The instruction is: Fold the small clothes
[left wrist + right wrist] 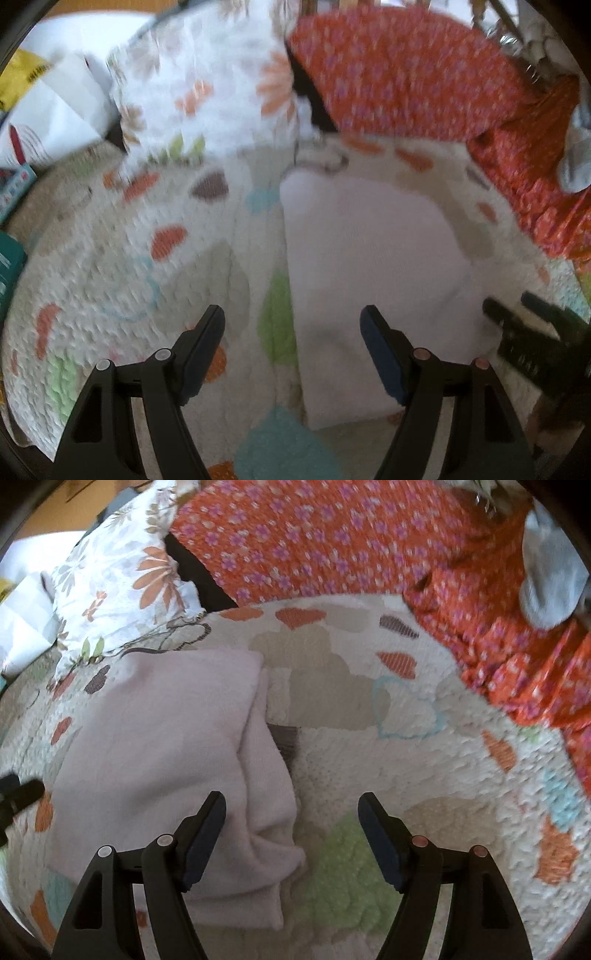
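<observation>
A pale pink small garment (373,266) lies folded flat on the heart-patterned quilt (110,258); it also shows in the right wrist view (166,746) with a folded edge along its right side. My left gripper (291,317) is open and empty, hovering over the garment's left edge. My right gripper (291,805) is open and empty over the garment's lower right corner. The right gripper's black fingers show at the right of the left wrist view (532,325). The left gripper's tip shows at the left edge of the right wrist view (18,794).
An orange floral cloth (332,542) lies bunched along the back and right. A white floral pillow (118,583) sits at the back left. A grey sock (550,583) rests on the orange cloth. White bags (51,110) lie at the far left.
</observation>
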`<state>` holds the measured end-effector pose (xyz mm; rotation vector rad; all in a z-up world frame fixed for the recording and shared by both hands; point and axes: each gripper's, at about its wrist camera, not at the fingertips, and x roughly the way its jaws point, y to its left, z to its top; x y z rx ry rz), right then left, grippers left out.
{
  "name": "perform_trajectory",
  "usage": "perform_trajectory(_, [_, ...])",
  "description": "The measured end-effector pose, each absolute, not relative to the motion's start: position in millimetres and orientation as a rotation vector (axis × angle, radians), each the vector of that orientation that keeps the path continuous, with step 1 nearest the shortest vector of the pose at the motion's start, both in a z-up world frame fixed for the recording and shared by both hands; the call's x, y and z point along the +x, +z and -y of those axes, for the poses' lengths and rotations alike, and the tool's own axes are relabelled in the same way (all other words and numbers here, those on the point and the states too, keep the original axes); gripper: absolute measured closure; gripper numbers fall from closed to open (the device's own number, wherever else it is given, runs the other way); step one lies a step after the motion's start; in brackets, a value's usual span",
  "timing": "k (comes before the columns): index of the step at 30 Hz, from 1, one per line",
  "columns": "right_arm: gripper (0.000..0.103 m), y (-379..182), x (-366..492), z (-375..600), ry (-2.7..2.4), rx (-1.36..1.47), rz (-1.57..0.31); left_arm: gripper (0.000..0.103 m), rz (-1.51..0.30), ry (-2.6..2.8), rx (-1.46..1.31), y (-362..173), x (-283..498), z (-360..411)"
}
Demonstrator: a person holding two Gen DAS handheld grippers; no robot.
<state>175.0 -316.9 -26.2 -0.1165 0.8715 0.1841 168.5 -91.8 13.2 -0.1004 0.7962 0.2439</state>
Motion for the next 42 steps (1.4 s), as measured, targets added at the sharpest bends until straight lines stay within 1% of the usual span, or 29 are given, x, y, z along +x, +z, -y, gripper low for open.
perform_trajectory(1, [0.025,-24,171,318,0.177,-0.111,-0.866,0.017,-0.735,0.263,-0.081,23,161,96])
perform_trajectory(2, [0.025,-20,165,321,0.166,-0.092,-0.862,0.009,-0.686,0.277,-0.069,30,155,98])
perform_trajectory(3, [0.025,-18,161,323,0.159,-0.076,-0.863,0.005,-0.619,0.296,-0.052,40,146,101])
perform_trajectory(5, [0.025,-15,153,328,0.148,-0.041,-0.871,0.001,-0.526,0.315,-0.031,55,129,106])
perform_trajectory(8, [0.025,-10,138,332,0.132,-0.025,-0.873,0.000,-0.438,0.269,-0.048,77,105,108])
perform_trajectory(13, [0.025,-5,116,328,0.138,-0.061,-0.856,0.000,-0.382,0.204,-0.077,94,73,115])
perform_trajectory(16, [0.025,-7,102,323,0.149,-0.095,-0.859,0.000,-0.424,0.179,-0.068,82,64,122])
perform_trajectory(25, [0.025,-27,76,328,0.146,-0.093,-0.946,0.000,-0.716,0.158,-0.134,18,74,120])
perform_trajectory(33, [0.025,-42,60,340,0.118,-0.114,-0.995,0.000,-0.837,0.181,-0.108,-17,75,122])
perform_trajectory(42, [0.025,-55,56,339,0.117,-0.107,-1.047,0.000,-0.988,0.149,-0.168,-49,71,118])
